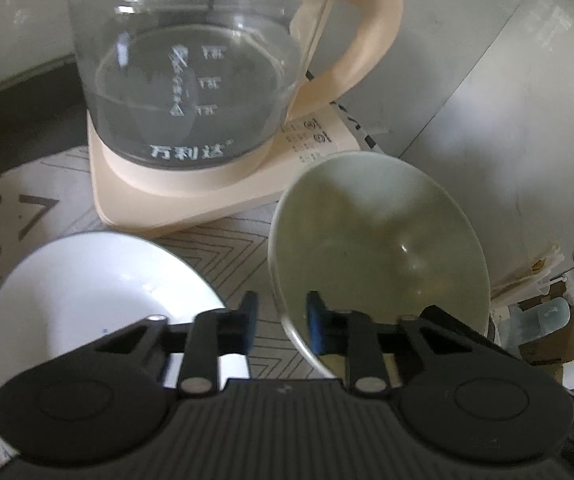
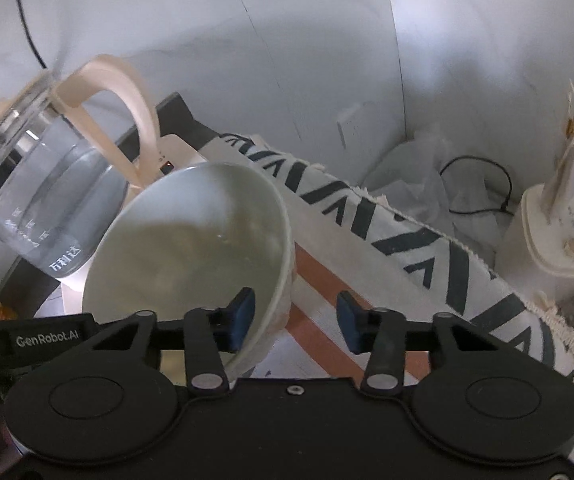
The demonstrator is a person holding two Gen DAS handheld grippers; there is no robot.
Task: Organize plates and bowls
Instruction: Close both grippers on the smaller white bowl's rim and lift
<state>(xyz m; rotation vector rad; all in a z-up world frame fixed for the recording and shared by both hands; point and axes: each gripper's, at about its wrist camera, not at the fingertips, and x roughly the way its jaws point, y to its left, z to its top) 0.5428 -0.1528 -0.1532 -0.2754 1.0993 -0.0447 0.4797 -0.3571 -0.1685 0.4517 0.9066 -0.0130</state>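
My left gripper (image 1: 281, 326) pinches the near rim of the pale green glazed bowl (image 1: 383, 248), one pad inside and one outside, so the bowl hangs tilted and lifted. My right gripper (image 2: 295, 326) stands wide with one pad inside that bowl's rim (image 2: 191, 240), seemingly steadying it. Beyond lies a white shallow bowl (image 1: 99, 296) on the patterned cloth (image 1: 223, 240), probably the stacking spot, before the glass kettle (image 1: 191, 80).

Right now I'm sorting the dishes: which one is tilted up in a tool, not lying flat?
The pale green bowl, its rim gripped by the left tool. The white plate lies flat on the patterned cloth.
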